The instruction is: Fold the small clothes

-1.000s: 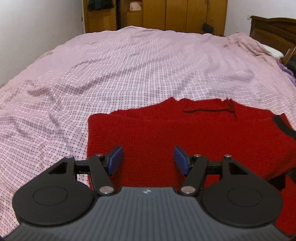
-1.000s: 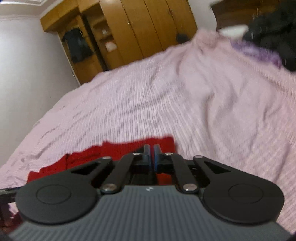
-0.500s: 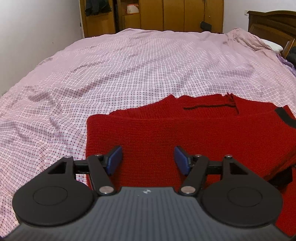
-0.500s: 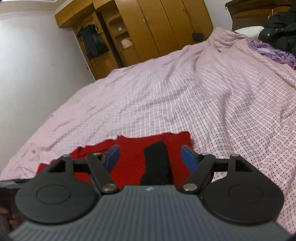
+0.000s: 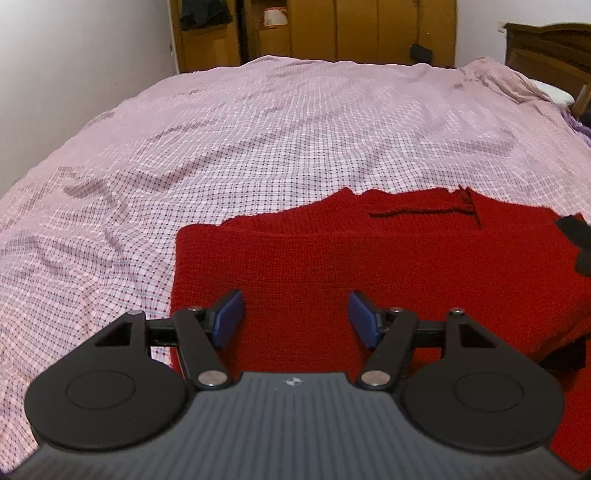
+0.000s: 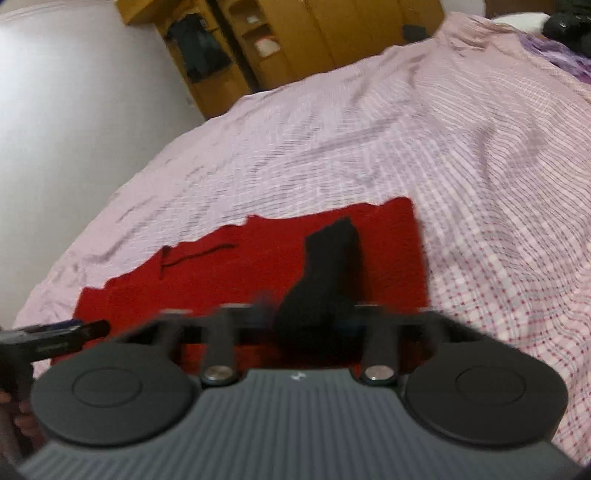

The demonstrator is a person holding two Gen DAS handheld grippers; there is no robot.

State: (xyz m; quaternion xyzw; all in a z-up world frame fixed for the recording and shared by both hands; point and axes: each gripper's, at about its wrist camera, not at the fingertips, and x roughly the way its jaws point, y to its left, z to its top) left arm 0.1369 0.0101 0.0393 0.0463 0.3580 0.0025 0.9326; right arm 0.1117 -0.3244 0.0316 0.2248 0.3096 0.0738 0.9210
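On the left, the left gripper hovers over the folded red knitted sweater, its jaws standing wide with nothing between them; the blue pads are clear of the knit, which lies just ahead of and below them. The sweater rests flat on the bed, on the pink checked bedsheet, and its left edge lies just outside the left jaw. Further right, a black knitted band of the sweater rises from the red knit straight ahead of the right gripper. That view is blurred. The right jaws have just been closing and stand narrow, with the black band between them; whether the pads already press on it I cannot tell. Far beyond both grippers, past the bed, stands a brown wooden wardrobe.
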